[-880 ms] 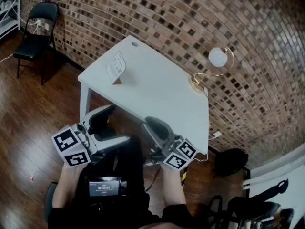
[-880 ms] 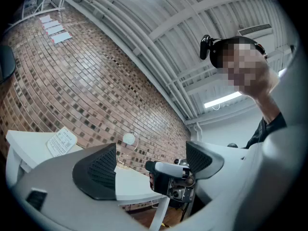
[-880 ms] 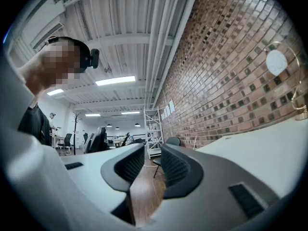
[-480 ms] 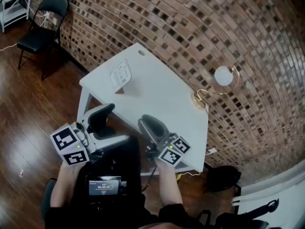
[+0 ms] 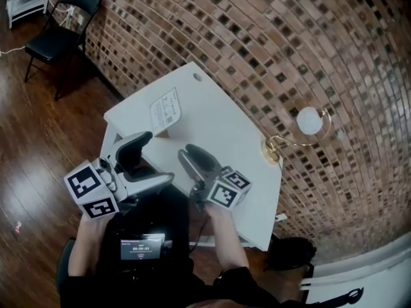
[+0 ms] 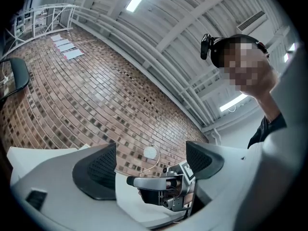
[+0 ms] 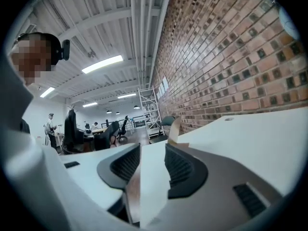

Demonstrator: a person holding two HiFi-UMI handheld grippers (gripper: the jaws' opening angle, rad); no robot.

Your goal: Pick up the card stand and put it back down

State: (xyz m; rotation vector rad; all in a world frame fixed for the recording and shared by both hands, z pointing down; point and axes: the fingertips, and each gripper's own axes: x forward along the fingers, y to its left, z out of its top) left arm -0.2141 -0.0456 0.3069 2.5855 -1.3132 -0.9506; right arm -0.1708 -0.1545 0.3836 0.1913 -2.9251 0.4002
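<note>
The card stand, a white printed card on a small wooden base, stands upright near the far left corner of the white table. In the right gripper view the card stand shows edge-on, ahead of the jaws and well beyond them. My right gripper hovers over the table's near edge, open and empty, pointing toward the stand. Left of it, my left gripper is off the table's near left corner, also open and empty. The left gripper view shows its wide-apart fingers with the right gripper's body between them.
A gold-based lamp with a white globe stands at the table's right edge. The brick wall runs behind the table. A black folding chair is at the far left on the wood floor. A small screen sits at the person's chest.
My right gripper has moved forward and left, from below the table's near edge to over it. The left gripper has stayed about where it was. The head camera has tilted.
</note>
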